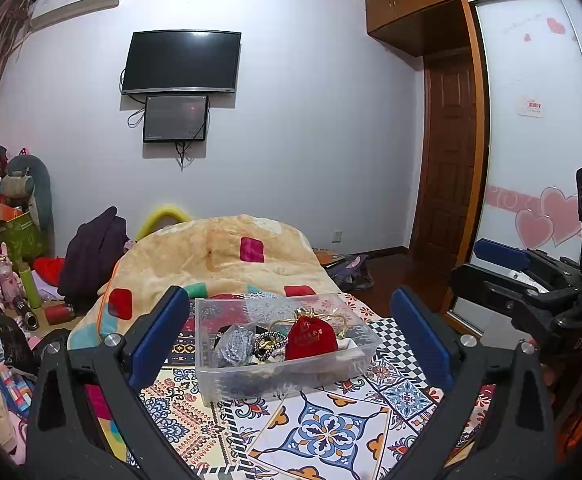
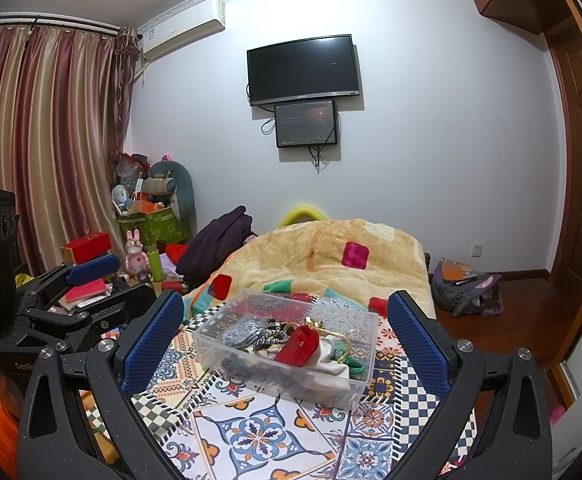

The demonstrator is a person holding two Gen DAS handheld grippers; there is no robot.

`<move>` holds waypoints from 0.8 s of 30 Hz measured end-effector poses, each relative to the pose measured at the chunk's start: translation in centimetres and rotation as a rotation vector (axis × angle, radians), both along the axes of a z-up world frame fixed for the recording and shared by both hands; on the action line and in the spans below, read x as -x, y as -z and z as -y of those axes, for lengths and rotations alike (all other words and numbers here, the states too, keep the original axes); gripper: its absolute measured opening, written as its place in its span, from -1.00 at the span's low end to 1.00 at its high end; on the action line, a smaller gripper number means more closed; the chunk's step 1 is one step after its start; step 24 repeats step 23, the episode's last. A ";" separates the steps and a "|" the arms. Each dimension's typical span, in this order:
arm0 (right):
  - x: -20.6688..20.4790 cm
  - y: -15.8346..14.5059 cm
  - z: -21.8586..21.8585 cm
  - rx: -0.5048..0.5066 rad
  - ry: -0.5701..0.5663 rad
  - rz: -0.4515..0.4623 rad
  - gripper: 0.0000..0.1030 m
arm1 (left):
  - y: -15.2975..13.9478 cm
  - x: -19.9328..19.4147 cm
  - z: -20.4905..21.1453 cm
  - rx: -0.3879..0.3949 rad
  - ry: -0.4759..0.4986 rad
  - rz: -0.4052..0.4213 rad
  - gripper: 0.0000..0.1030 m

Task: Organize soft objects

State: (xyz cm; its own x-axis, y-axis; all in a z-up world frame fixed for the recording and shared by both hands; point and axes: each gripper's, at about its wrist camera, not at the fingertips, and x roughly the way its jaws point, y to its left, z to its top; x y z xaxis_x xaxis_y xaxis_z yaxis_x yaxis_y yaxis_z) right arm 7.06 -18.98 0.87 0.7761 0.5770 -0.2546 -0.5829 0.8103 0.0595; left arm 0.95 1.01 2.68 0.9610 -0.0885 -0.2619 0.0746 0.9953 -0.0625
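Soft objects: a small heap of pouches and cords sits inside a clear plastic box [image 1: 211, 364] on the bed, toward the near end of the patterned cover.
Box position: it rests flat on the tile-print cloth [image 1: 323, 436], ahead of both grippers and framed between the fingers of each in its own view.
Red pouch: a red velvet drawstring pouch [image 1: 311, 340] with gold lettering lies on top of the heap, gold cord at its neck.
Grey pouch: a silvery mesh pouch [image 1: 233, 344] lies at the box's left side, just beside a black-and-white braided cord [image 1: 269, 342].
White cloth: a pale fabric piece [image 2: 331, 360] sits under the red pouch, with a green cord [image 2: 357, 366] at the box's right end.
Left gripper: left gripper [image 1: 291, 340] hangs above the cloth with its blue pads spread wide, grasping nothing.
Right gripper: right gripper [image 2: 285, 344] hangs likewise, fingers spread wide and empty, clear of the box.
Blanket: a tan fleece blanket [image 2: 331, 248] with red and teal patches is bunched up beyond the box.
Wall: a dark television [image 2: 303, 70] hangs over a smaller screen [image 2: 306, 123].
Floor: a grey backpack [image 2: 467, 292] lies open by the bed's right side.
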 end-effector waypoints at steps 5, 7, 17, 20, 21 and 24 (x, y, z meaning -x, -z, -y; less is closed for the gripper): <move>0.1 0.0 -0.1 0.001 0.001 -0.002 0.99 | 0.0 -0.1 0.0 0.000 0.001 -0.007 1.00; 0.2 0.0 -0.2 0.000 0.001 -0.003 1.00 | 0.1 -0.1 0.0 0.003 0.001 -0.010 1.00; -0.3 0.5 -0.6 0.005 0.000 -0.047 1.00 | 0.2 -0.2 -0.1 0.016 0.002 -0.024 1.00; -0.5 0.6 -0.7 0.013 -0.001 -0.062 1.00 | 0.2 -0.3 -0.1 0.012 0.008 -0.029 1.00; -0.6 0.7 -0.7 0.016 -0.001 -0.065 1.00 | 0.3 -0.3 0.0 0.013 0.009 -0.031 1.00; -0.7 0.8 -0.7 0.023 -0.003 -0.070 1.00 | 0.3 -0.3 0.0 0.014 0.012 -0.035 1.00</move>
